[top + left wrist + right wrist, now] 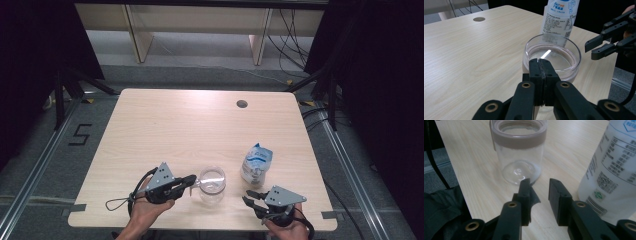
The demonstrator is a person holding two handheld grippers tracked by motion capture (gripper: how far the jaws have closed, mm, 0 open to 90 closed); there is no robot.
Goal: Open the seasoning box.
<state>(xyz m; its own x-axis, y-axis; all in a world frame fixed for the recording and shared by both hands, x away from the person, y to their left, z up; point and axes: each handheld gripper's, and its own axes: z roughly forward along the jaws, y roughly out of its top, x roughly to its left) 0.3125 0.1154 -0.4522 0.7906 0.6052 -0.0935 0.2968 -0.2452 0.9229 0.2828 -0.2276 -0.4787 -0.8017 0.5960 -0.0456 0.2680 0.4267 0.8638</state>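
A clear glass jar (pixel 212 187) with a pinkish rim band stands open near the table's front edge. My left gripper (pixel 191 180) is shut, its tips (pixel 540 61) against the near rim of the jar (pixel 574 48); I cannot tell whether anything is pinched between them. To the jar's right stands a white bag with blue print (pixel 256 161) (pixel 559 20) (pixel 611 170). My right gripper (pixel 251 196) (pixel 591 50) is at the front right, open, pointing between the jar (pixel 519 157) and the bag. Nothing lies between its jaws (pixel 540 182). A torn bit of black pad hangs from one jaw.
The wooden table (pixel 165 130) has a round cable hole (pixel 242 104) at the back right. Its front edge runs just below both hands. Metal floor rails (pixel 35 170) flank the table, and pale wooden furniture legs (pixel 137 40) stand behind it.
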